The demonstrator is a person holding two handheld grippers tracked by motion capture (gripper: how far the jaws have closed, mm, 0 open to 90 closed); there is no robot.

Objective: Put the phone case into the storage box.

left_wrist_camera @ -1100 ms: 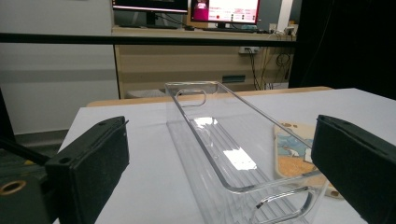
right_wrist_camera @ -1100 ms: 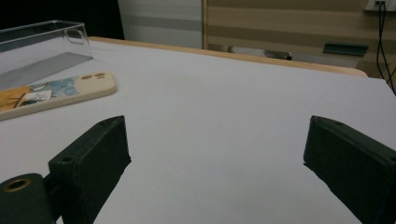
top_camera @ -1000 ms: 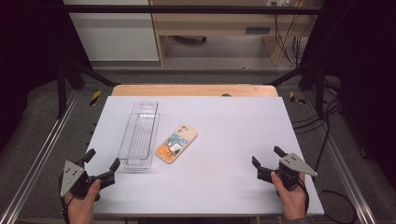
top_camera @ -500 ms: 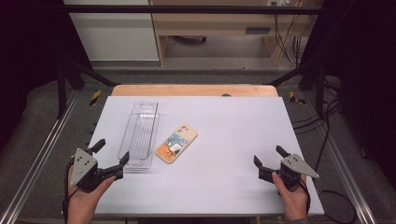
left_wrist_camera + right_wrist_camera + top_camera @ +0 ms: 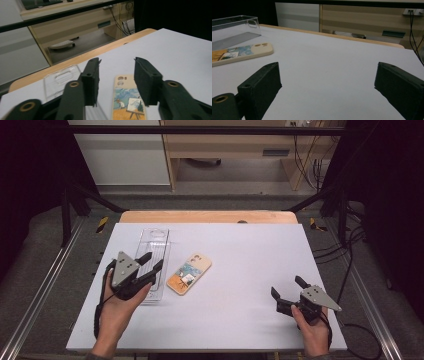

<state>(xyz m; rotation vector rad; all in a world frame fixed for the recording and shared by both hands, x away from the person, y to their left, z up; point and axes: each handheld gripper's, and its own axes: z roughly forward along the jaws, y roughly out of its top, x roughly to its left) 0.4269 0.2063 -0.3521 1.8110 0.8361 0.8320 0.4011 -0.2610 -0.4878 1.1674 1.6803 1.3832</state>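
Beside the clear plastic tray (image 5: 152,262) lies the phone case (image 5: 189,273), flat on the tabletop (image 5: 250,250). Left claw (image 5: 151,262) hovers over the tray, jaws half open and empty, pointing toward the case. Right claw (image 5: 288,292) waits far from the tray, wide open, empty. I think the case is light, a bit slippery; better to grip its long edges.

A white table (image 5: 240,255) carries a clear plastic box (image 5: 154,251) with a painted phone case (image 5: 189,273) just beside it.
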